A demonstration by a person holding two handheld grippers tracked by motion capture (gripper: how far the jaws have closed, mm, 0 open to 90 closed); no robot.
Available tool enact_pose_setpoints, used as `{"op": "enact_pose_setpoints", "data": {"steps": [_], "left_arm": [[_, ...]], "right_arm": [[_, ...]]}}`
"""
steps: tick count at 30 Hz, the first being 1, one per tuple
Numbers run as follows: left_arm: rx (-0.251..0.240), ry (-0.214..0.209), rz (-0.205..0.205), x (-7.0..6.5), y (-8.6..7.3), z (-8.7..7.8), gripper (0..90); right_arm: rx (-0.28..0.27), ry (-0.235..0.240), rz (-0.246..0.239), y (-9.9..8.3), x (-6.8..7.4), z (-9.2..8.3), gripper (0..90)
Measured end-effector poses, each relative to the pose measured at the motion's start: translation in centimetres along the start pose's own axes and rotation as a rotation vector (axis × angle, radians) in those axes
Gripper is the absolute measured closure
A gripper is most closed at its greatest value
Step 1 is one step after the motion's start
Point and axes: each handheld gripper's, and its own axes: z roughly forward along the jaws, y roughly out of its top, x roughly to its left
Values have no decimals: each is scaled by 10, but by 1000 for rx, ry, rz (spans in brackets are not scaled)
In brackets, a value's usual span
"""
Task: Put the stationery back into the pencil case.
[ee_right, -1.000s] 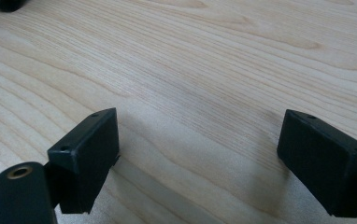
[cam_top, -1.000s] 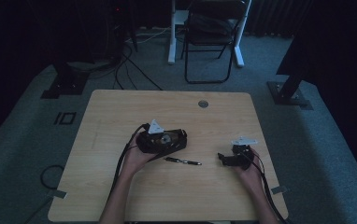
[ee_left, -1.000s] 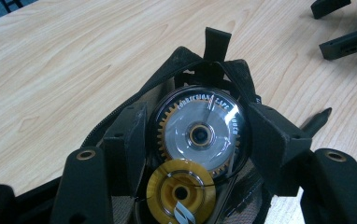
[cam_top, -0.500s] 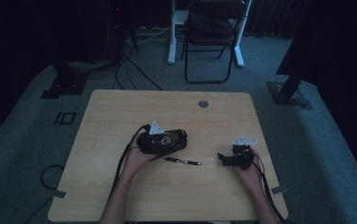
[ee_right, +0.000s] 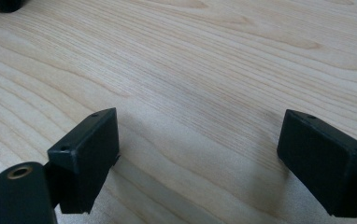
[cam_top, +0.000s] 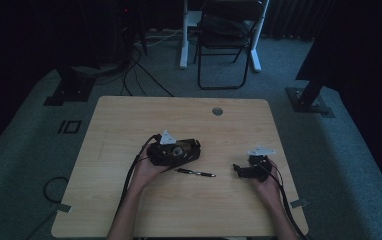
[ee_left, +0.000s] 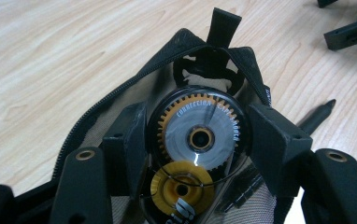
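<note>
While right gripper (cam_top: 241, 170) stays, left gripper (ee_left: 200, 140) shifted.

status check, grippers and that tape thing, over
Left gripper shut on correction tape, over open mesh pouch. Right gripper open, empty, above bare table. Pen lies between the two grippers.

White curved lettering "CORRECTION" on the clear correction tape dispenser (ee_left: 200, 140), second word blurred, perhaps "TAPE", nothing else legible
</note>
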Motion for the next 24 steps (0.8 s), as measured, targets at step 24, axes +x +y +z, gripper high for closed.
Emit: {"op": "enact_pose_setpoints", "data": {"steps": [24], "left_arm": [[-55,19,50,-11,10,-15,382]], "right_arm": [[0,0,0,0,0,0,128]]}}
